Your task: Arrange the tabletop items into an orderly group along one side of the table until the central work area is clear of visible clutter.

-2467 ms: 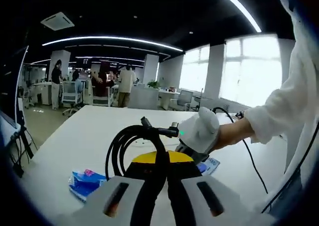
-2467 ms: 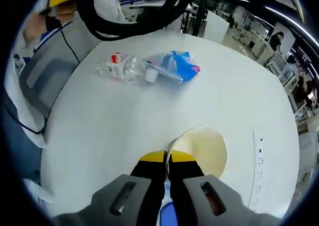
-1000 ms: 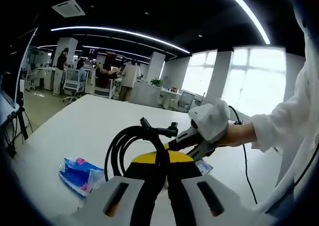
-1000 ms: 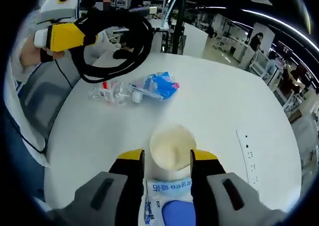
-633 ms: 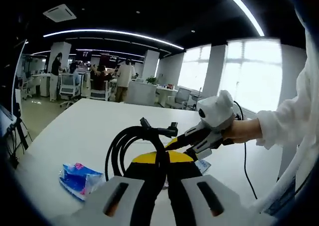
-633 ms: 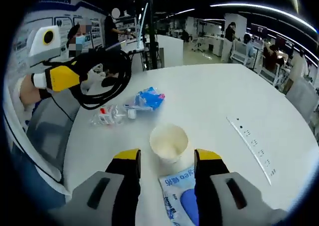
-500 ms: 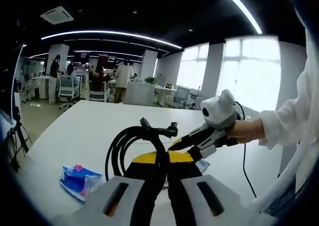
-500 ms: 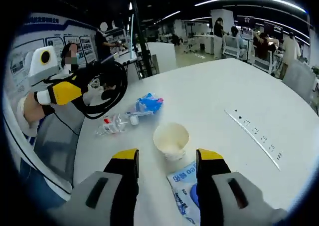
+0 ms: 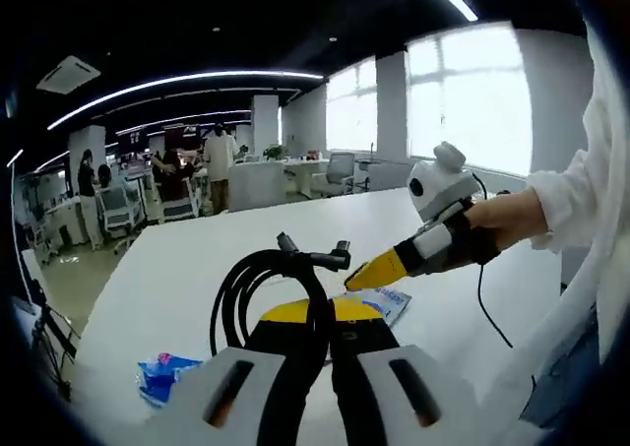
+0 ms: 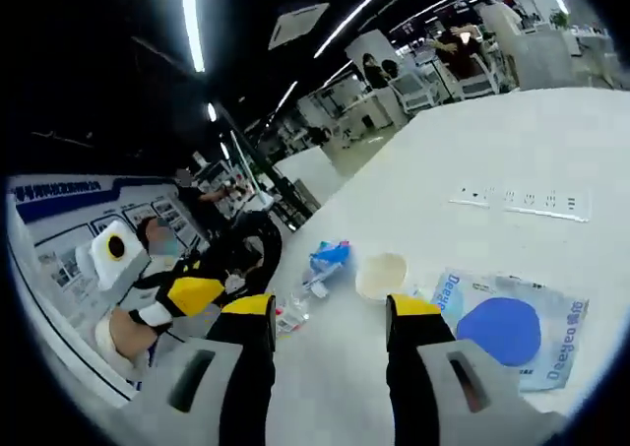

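Left gripper view: left gripper is clamped on the coiled black cable, carried above the surface. Right gripper hangs with jaws apart, holding nothing, over the cup and blue-printed packet. Risk: dangling loops could sweep the blue wrapper when the cable comes down.

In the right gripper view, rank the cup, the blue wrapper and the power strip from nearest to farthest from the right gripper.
1. Cup, just beyond the right gripper, slightly right.
2. Blue wrapper, past the cup, left of it.
3. Power strip, far right on the table.
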Demonstrator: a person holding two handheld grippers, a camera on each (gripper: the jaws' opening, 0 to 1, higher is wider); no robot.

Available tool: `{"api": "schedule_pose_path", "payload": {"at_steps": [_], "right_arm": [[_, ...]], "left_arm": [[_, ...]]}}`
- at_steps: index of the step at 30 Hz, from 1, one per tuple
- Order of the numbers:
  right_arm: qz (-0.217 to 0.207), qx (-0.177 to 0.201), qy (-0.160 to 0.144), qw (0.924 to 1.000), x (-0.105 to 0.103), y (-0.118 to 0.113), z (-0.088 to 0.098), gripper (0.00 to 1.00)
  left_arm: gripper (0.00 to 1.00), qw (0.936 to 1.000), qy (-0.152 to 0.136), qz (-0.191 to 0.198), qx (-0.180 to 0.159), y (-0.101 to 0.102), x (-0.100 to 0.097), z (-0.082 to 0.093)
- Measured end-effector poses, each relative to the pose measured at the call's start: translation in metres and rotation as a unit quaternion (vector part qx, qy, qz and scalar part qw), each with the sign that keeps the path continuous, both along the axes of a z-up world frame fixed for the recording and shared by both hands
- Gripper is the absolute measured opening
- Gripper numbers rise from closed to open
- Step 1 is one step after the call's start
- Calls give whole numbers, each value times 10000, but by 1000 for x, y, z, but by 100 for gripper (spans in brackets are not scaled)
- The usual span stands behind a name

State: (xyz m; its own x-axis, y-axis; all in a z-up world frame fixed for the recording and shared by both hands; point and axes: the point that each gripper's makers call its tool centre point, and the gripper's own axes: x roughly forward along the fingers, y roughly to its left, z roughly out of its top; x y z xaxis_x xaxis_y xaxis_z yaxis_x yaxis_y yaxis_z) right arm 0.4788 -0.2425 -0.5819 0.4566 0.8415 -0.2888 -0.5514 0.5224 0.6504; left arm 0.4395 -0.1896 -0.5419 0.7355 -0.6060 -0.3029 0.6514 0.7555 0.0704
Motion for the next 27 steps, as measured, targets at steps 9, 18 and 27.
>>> {"api": "schedule_pose_path", "payload": {"at_steps": [9,18,27], "right_arm": [[-648,1012,778,9897,-23,-8,4,41],[-753,1551,914,9808,-41,-11,12,34],[-1152,2285,1379,9568,-55,-33,8,45]], "left_arm": [[2,9938,-368,-570,884,-25,-15,-4],[2,9773,-702,-1092,1677,-39,-27,-9],[2,9800,-659,-985,1598,-44,-28,-11]]}}
